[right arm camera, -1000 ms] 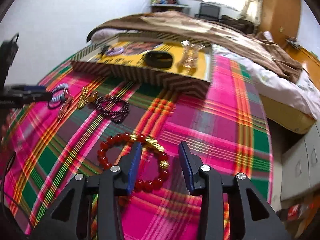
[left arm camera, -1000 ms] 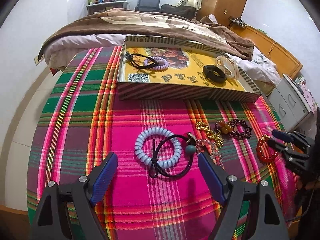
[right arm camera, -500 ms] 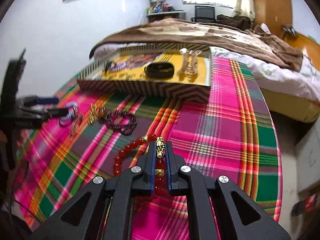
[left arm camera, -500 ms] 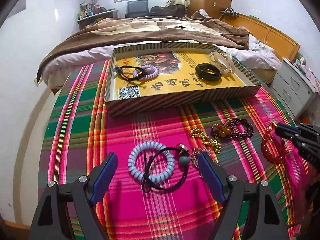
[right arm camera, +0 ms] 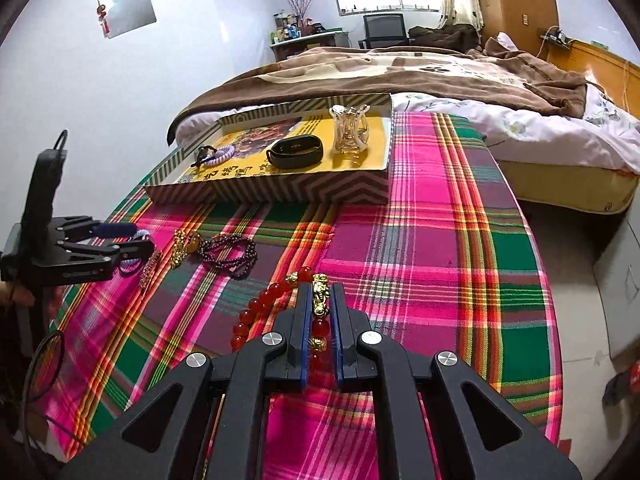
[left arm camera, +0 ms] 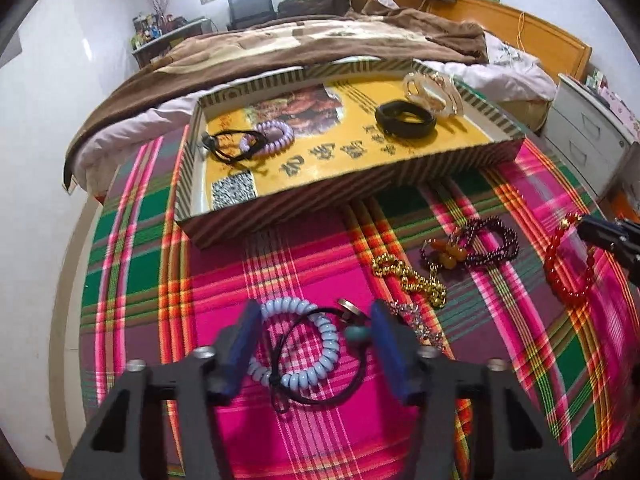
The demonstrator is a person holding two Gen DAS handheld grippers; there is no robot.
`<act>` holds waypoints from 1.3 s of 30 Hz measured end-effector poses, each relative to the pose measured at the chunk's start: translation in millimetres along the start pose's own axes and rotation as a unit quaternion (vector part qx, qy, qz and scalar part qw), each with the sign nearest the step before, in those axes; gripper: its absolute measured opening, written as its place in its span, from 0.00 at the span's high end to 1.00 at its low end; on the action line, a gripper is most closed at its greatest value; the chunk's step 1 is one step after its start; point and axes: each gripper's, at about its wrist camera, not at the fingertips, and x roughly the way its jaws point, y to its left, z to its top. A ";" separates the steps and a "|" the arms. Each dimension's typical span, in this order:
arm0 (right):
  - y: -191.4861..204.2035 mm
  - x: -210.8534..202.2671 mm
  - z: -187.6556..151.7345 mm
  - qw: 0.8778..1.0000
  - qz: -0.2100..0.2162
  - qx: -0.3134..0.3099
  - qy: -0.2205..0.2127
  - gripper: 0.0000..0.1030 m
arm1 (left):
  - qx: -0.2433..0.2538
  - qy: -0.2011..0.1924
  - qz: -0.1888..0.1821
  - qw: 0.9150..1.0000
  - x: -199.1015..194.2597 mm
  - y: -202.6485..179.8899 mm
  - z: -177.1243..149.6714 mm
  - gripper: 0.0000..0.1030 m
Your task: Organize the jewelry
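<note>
**Jewelry gripped on both sides of the plaid surface**

Jewelry lies loose low in both views on the plaid surface, before the striped tray. A second ago the right tongs stood apart over the red bead bracelet; now they are clamped on its gold charm, bottom centre. The left tongs have just been closing around the blue coil hair tie and black elastic, pads not clearly pressing.
</note>
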 end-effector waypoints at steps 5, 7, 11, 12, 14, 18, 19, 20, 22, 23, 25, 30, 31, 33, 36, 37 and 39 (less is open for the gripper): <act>0.1 -0.1 -0.6 1.000 0.001 0.002 -0.001 0.92 | 0.002 0.001 0.000 1.000 2.5 -3.1 -1.8 0.72; -0.1 -1.1 -0.6 1.000 0.001 0.002 -0.003 0.92 | 0.000 -0.004 -0.001 1.000 0.6 -3.3 -1.5 0.76; -0.4 -4.3 -1.2 1.000 0.001 0.004 -0.007 0.92 | -0.007 -0.015 -0.003 1.000 -7.4 -0.1 -0.1 0.87; -0.4 -5.5 -1.1 1.000 0.000 0.005 -0.008 0.92 | -0.011 -0.020 -0.005 1.000 -10.9 1.8 0.0 0.89; -0.1 -8.2 -0.5 1.000 0.000 0.006 -0.012 0.92 | -0.021 -0.030 -0.009 0.999 -18.3 5.6 0.0 0.90; 1.9 -12.6 0.9 1.000 -0.003 0.006 -0.018 0.92 | -0.029 -0.046 -0.014 0.998 -30.6 9.5 0.4 0.93; 2.4 -13.8 1.2 1.000 -0.003 0.006 -0.019 0.92 | -0.029 -0.050 -0.015 0.998 -33.8 10.0 0.2 0.93; 2.8 -15.1 1.5 1.000 -0.003 0.006 -0.020 0.92 | -0.030 -0.053 -0.017 0.998 -35.9 10.4 0.1 0.93; 3.4 -17.2 2.0 1.000 -0.004 0.005 -0.023 0.92 | -0.032 -0.055 -0.018 0.998 -39.0 12.3 -0.4 0.93; 3.9 -17.7 2.0 1.000 -0.004 0.004 -0.023 0.92 | -0.032 -0.055 -0.020 0.998 -38.9 13.0 -0.2 0.93; 3.8 -17.8 1.4 1.000 -0.006 0.005 -0.023 0.92 | -0.038 -0.047 -0.026 0.998 -34.0 14.8 0.9 0.93; 3.1 -19.0 -0.7 1.000 -0.006 0.008 -0.022 0.92 | -0.053 -0.022 -0.027 0.998 -17.0 18.2 -1.8 0.88; 2.8 -18.6 -0.7 1.000 -0.006 0.008 -0.021 0.92 | -0.052 -0.018 -0.032 0.998 -13.8 17.3 -2.7 0.83; 1.6 -17.5 -0.6 1.000 -0.008 0.009 -0.020 0.92 | -0.049 -0.011 -0.028 0.998 -7.5 15.4 -4.0 0.43; 1.9 -15.7 0.2 1.000 -0.007 0.010 -0.020 0.92 | -0.042 -0.016 -0.017 0.999 -5.6 11.5 -3.6 0.38; 1.9 -15.9 0.0 1.000 -0.007 0.010 -0.020 0.92 | -0.039 -0.018 -0.014 0.999 -5.2 10.4 -2.5 0.38; 1.5 -14.2 0.4 1.000 -0.006 0.012 -0.019 0.92 | -0.039 -0.014 -0.009 0.999 -1.0 10.3 0.2 0.38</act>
